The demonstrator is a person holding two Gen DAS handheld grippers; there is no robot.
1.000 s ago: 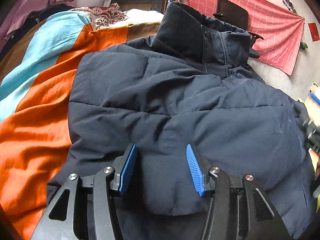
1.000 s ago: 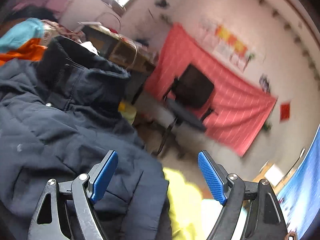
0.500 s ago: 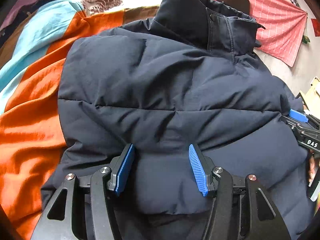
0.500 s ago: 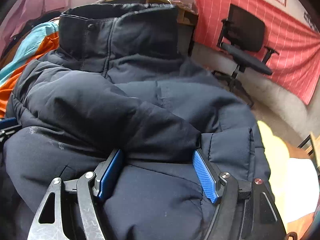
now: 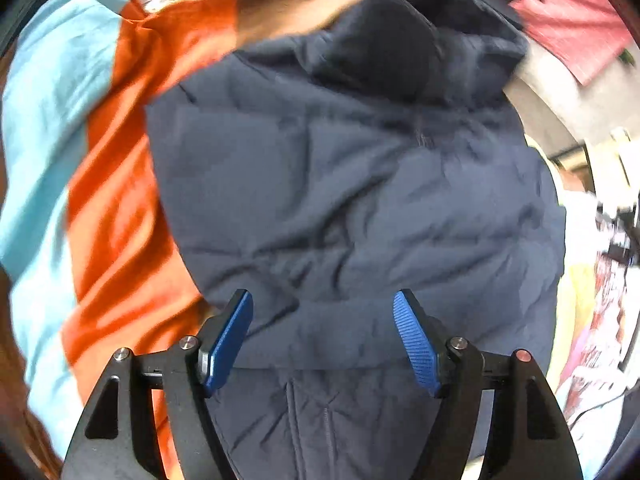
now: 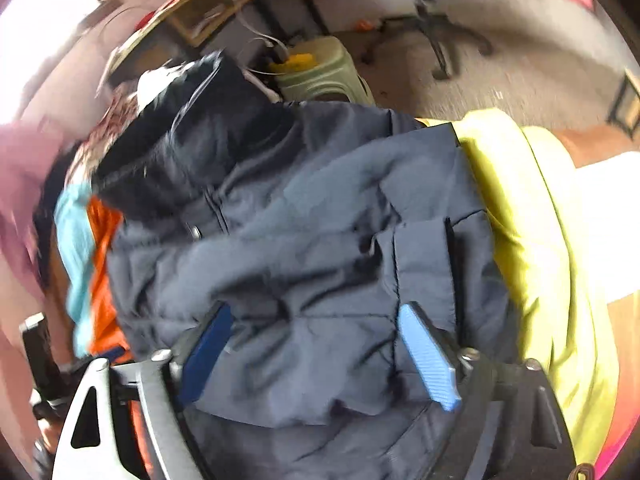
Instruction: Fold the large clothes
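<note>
A dark navy puffer jacket (image 5: 360, 200) lies folded over on itself on the bed, collar at the far end. My left gripper (image 5: 326, 334) looks down over the near folded edge. Its jaws are opening, and the blue pads (image 5: 414, 344) stand off the fabric on both sides. In the right wrist view the jacket (image 6: 300, 240) fills the middle. My right gripper (image 6: 316, 356) hovers over a bunched fold by the pocket flap. Its jaws are opening wide too. Fabric lies between the pads (image 6: 428, 356) but is not pinched. Both views are blurred by motion.
An orange and light-blue blanket (image 5: 112, 208) covers the bed left of the jacket. A yellow-green cloth (image 6: 528, 232) lies at the jacket's right side. Beyond the bed are a pale green plastic stool (image 6: 320, 76), an office chair (image 6: 432, 8) and bare floor.
Both grippers have let go of the jacket fold, widened their jaws, lifted and tipped to look more steeply down. The right view has rolled. The jacket now rests folded.
</note>
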